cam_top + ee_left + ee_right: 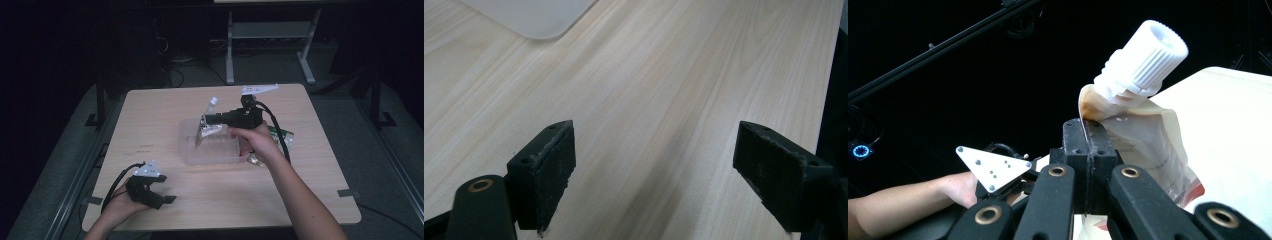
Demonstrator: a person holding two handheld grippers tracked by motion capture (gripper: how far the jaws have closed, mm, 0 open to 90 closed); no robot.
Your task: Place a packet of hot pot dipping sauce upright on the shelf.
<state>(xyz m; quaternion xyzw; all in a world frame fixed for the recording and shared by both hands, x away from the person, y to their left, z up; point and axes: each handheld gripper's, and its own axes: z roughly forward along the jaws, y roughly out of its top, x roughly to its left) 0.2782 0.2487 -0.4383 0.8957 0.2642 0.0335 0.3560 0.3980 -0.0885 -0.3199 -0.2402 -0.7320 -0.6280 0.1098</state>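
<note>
We hold a spouted pouch (pixel 1143 130) in the right gripper (pixel 1089 145), whose jaws are pinched together on the pouch's thin edge just below the white screw cap (pixel 1143 57). In the high view the pouch (pixel 207 122) hangs in the air above the clear plastic tray (pixel 210 152) that sits mid-table, clear of its floor as far as we can judge.

The pouch looks soft and floppy, a film bag with some brownish content, so we expect it to sag and swing under its own weight (the stiff spout is the only rigid part). The film is probably slick, and a pinch on the flat seam could slip; taking hold right under the cap's collar looks the surer place to us.

Our left gripper (pixel 150 192) rests low near the table's front left corner, its jaws standing wide apart with only bare table (pixel 664 90) between them.

The pouch's lower end is hidden behind the jaws, its print is too blurred to read, and a packet (pixel 280 135) behind our right hand is mostly covered.
</note>
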